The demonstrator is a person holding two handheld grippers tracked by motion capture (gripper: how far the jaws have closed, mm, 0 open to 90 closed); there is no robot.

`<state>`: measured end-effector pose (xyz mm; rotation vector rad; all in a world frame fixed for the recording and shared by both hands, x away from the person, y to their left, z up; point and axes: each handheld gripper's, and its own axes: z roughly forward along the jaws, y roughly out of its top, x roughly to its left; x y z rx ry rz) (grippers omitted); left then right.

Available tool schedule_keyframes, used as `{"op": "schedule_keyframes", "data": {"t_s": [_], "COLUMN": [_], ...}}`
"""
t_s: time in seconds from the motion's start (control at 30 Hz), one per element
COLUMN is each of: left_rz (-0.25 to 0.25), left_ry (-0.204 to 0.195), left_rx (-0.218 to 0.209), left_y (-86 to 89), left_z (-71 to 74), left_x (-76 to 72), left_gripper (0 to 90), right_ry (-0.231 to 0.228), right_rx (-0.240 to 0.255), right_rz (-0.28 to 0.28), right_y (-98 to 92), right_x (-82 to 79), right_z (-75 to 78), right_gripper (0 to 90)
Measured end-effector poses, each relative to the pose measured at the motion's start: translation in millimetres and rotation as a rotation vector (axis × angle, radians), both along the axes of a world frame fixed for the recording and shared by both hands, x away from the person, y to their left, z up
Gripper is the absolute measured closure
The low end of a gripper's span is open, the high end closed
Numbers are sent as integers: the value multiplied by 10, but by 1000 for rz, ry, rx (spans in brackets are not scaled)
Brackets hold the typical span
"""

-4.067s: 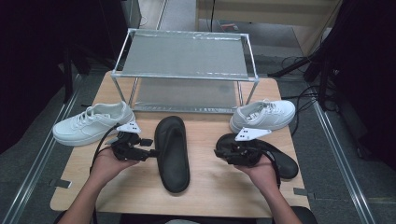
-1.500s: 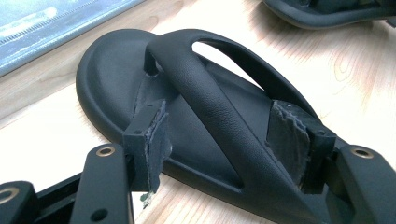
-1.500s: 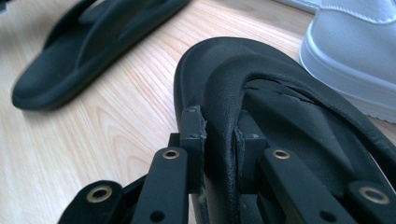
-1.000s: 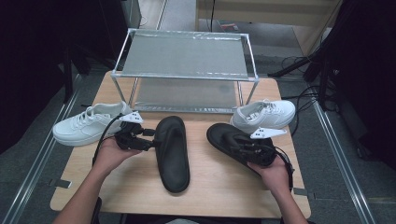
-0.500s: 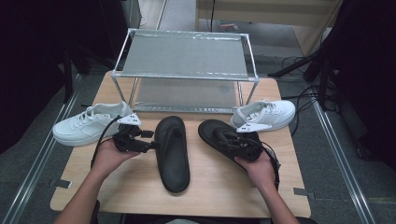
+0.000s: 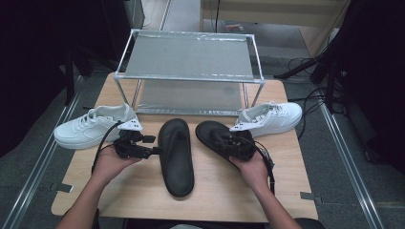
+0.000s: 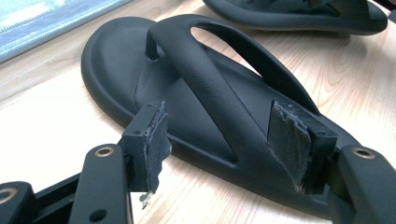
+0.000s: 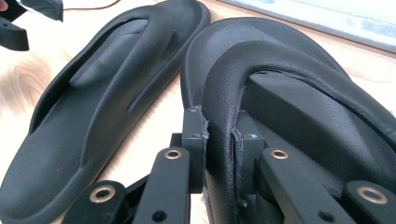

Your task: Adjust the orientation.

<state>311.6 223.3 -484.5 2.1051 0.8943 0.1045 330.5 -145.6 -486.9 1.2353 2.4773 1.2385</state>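
Since a second ago the right gripper (image 6: 228, 142) has carried its black sandal (image 6: 217, 138) leftward across the table (image 6: 286, 191), so it now lies close beside the other sandal (image 6: 175, 157), the two apart by a narrow strip of wood. In the right gripper view the jaws pinch the strap (image 8: 224, 93) of that sandal, one pad on each side of it. The left gripper (image 6: 152, 151) has stayed at the left edge of the middle sandal; its jaws are spread, one pad near the sandal's rim and the other over its strap (image 7: 219, 88), though whether either pad touches is hard to tell. A white shoe (image 6: 90, 128) lies behind the left hand (image 6: 111, 162), another white shoe (image 6: 270, 118) behind the right hand (image 6: 250, 167). A metal rack (image 6: 191, 57) stands at the far side of the table
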Motion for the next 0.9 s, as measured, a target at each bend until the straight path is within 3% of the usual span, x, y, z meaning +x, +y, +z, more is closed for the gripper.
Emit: {"op": "schedule_keyframes", "data": {"t_s": [0.6,0.9], "left_rz": [35,47], "left_ry": [-1,-2], "left_rx": [-5,-3], "left_y": [94,110], "left_z": [-23,-55], "left_x": [-127,-176], "left_gripper": [383,384], "right_ry": [9,2], "right_rx": [-3,-29], "right_rz": [-16,-25], "right_y": [274,363], "right_x": [187,252], "right_z": [-118,-168], "right_gripper": [797,796]}}
